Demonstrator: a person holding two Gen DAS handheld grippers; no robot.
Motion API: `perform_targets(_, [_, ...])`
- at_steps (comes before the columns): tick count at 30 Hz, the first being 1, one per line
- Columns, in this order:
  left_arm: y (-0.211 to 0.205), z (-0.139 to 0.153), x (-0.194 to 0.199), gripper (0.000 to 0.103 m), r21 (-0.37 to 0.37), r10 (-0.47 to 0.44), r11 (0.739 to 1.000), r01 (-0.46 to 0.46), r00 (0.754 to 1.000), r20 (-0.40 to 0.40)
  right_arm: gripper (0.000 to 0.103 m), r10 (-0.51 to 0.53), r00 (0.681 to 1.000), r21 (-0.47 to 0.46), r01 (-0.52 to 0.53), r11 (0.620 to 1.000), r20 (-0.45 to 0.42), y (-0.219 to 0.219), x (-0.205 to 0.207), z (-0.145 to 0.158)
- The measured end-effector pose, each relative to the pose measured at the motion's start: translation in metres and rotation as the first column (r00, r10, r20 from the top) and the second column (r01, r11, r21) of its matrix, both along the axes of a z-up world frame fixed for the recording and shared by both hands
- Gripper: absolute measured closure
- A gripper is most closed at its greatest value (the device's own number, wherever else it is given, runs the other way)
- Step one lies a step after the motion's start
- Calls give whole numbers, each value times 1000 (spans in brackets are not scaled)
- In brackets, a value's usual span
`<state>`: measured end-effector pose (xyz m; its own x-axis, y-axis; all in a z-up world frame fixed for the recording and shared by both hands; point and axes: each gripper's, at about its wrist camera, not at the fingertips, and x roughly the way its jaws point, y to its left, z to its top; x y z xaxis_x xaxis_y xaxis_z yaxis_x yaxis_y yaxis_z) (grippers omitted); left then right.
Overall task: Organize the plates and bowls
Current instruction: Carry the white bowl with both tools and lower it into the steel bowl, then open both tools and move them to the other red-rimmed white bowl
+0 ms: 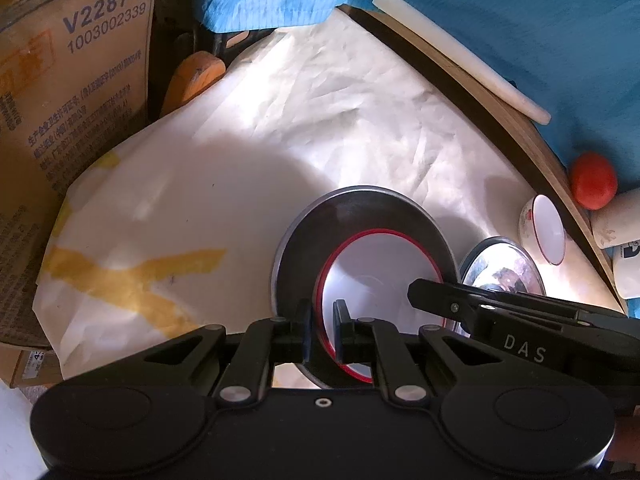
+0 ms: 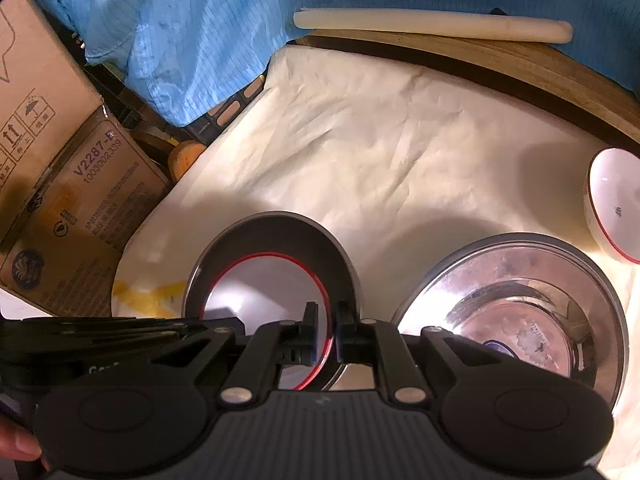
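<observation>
Both tongs pinch the red-rimmed white plate lying in the dark metal dish.
Left tongs and right tongs closed on its rim; shiny steel bowl just beside, partly hidden.

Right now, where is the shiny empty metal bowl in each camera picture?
Left wrist: metal bowl low right, partly behind the right gripper.
Right wrist: metal bowl big, lower right.
Shared landmark: the red-rimmed plate sits just left of it.
</observation>
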<state>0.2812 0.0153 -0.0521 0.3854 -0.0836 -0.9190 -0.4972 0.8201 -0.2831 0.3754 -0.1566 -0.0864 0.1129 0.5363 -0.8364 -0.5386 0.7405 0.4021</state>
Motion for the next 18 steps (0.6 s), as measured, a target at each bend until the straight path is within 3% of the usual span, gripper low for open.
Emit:
perform_targets(6, [2, 0, 0, 89, -1, 1, 1000, -1, 1000, 2, 85, 13, 1000, 20, -13, 1000, -11, 0, 2, -1])
perform_targets(18, [-2, 18, -3, 68, 42, 13, 999, -15, 999, 38, 65, 6, 999, 87, -8, 996, 32, -14, -4, 18])
